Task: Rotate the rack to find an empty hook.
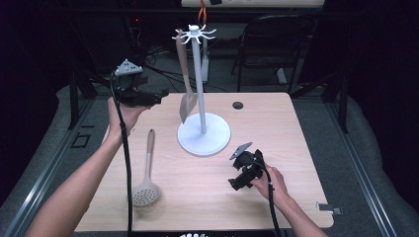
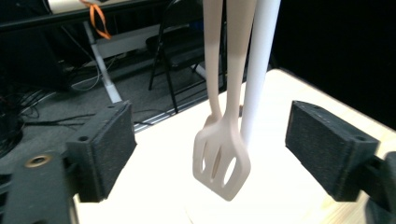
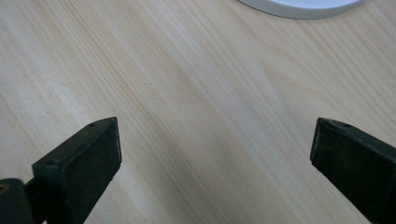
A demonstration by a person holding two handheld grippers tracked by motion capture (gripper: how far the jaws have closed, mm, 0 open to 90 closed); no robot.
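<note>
Right gripper point(image 1: 236, 174) hovered near the stand's base point(image 1: 203, 135), fingers wide, empty; left gripper point(image 1: 160, 95), fingers apart, empty, beside hanging spatula point(image 1: 186, 81).

— What lies on the wooden table point(image 1: 276, 123) at its left?
— A slotted skimmer spoon point(image 1: 146, 174), flat, head toward the near edge.
— Anything else on the tabletop?
— A round grommet hole point(image 1: 238, 105) near the far edge.
— Behind the table?
— A black folding chair point(image 1: 271, 47), with an orange strap point(image 1: 201, 12) hanging above.
</note>
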